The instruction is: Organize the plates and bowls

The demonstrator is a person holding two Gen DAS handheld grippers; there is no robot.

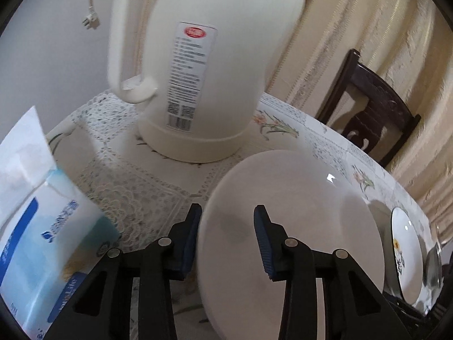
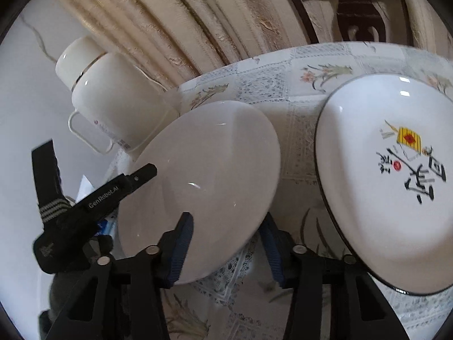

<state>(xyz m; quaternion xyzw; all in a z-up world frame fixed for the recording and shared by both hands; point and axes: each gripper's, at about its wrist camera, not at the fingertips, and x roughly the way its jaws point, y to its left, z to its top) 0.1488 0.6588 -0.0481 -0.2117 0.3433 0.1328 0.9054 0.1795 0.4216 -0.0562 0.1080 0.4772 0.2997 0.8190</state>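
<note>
Left gripper [image 1: 228, 238] is right up in the lens, its blue pads [image 1: 263, 243] set wide either side of the plain white plate's [image 1: 297, 226] near rim. One pad sits in front of the plate face, the other is half hidden behind its edge, so I can't tell if it's actually pinching. That plate is tilted up off the floral tablecloth [image 1: 136, 198].

Right gripper [image 2: 226, 246] same deal: jaws spread wide, the plain plate [image 2: 203, 175] between them, its rim against the left pad, the right pad partly hidden.

Count: two plates. The second is a painted plate [image 2: 390, 187] with black rim and calligraphy at 3 o'clock in the right view, cut off at the edge; nothing in either.

One cream thermos jug [image 1: 203, 65] at 12 o'clock, one tissue pack [image 1: 42, 243] at 8 o'clock, one dark chair [image 1: 368, 107] at 2 o'clock, curtain [image 2: 170, 28] behind. Left view is a bit blurry.
</note>
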